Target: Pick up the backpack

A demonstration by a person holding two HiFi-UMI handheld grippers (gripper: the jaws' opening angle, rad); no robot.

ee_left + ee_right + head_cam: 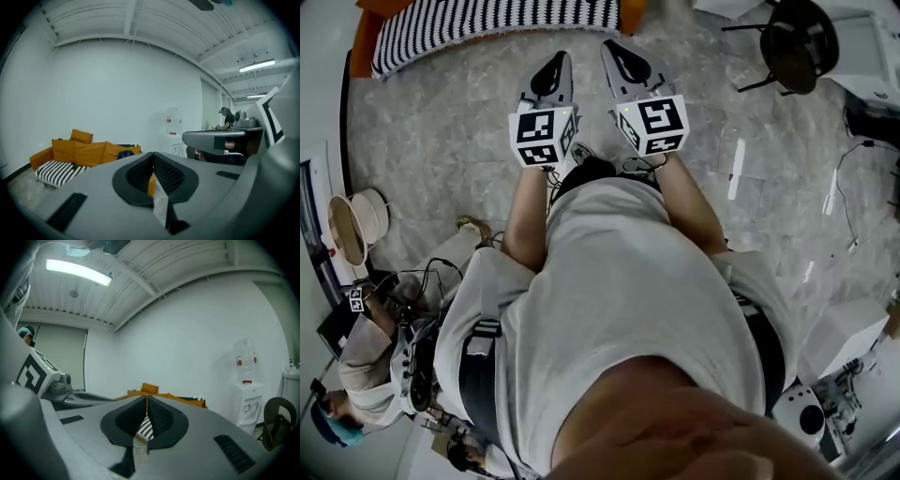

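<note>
The backpack, apparently the dark, soft, rounded bag (125, 153) on the orange fabric sofa (84, 152) well ahead, likely handles light and floppy, so a top strap would suit best. The left gripper (554, 70) and right gripper (624, 58) have their jaws pressed together, empty.

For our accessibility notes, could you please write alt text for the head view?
Seen from above, a person holds the left tongs and right tongs side by side, both shut and empty, pointing across a grey floor towards an orange sofa with a striped cover. A black chair stands at the upper right.
</note>
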